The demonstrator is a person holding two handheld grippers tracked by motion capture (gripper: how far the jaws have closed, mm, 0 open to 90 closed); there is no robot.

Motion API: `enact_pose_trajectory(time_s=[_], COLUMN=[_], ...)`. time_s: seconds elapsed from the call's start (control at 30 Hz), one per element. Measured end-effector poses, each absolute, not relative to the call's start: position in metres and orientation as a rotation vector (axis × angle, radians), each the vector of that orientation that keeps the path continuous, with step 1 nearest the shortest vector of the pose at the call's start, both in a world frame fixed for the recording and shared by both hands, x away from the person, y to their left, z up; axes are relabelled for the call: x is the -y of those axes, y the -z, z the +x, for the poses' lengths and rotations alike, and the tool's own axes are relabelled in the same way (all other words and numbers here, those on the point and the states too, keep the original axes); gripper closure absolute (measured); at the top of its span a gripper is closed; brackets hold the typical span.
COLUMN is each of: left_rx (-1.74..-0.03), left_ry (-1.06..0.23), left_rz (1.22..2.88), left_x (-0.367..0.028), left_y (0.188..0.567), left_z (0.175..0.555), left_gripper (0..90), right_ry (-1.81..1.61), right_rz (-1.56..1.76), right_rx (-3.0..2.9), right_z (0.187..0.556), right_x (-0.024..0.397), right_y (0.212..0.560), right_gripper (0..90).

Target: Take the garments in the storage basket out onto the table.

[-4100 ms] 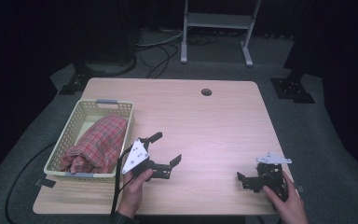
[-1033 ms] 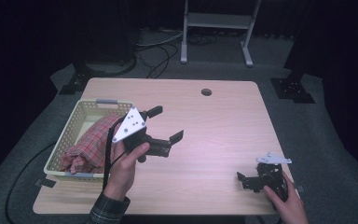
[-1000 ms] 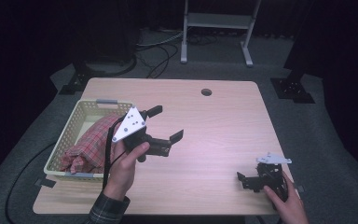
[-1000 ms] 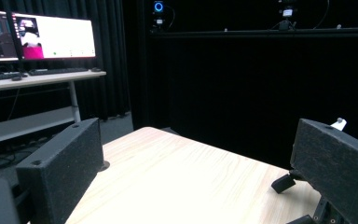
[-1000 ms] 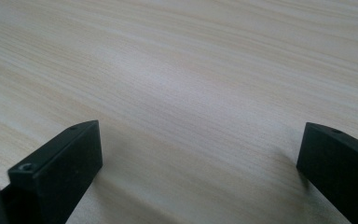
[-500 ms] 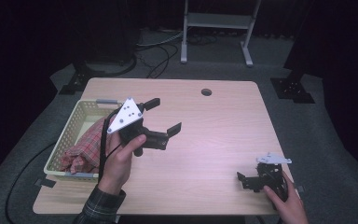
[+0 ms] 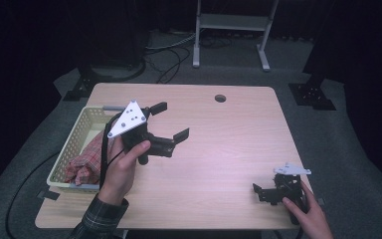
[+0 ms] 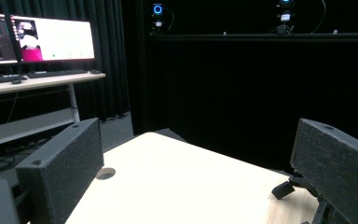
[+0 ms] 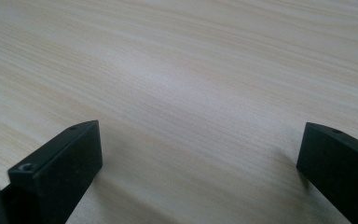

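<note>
High view: left gripper raised above the wooden table, just right of the cream basket, jaws spread wide, nothing between them, grey three-cornered plate on top. Red plaid cloth bunched inside the basket, toward its near end, apart from the left gripper. Basket set on the table's left edge. Right gripper down near the table's near right corner, well apart from the basket, held by a hand; jaws look parted, empty.

Left gripper view: two black jaws wide apart, gripping nothing, aimed across the table away from the basket. Round hole in the tabletop beside the left-hand jaw.

Right gripper view: jaws far apart, low over bare table wood, nothing held.
</note>
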State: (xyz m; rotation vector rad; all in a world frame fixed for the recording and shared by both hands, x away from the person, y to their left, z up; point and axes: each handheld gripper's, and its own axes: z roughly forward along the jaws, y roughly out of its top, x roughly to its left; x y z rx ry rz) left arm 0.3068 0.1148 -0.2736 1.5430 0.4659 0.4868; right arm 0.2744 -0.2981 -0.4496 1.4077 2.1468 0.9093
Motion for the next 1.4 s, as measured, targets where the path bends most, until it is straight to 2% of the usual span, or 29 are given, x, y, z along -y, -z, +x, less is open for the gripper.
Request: enact_pose_trajectory(time_s=[1.4], left_rx=[-0.527], left_ry=[-0.569], left_rz=[1.505], left_x=[-0.195], left_y=[0.259], left_z=[0.313], left_gripper=[2.2], right_ry=[-0.910], right_rz=[1.408], right_rx=[-2.147], right_z=[0.274], right_x=[0.298], right_y=[0.450], right_gripper=[0.0])
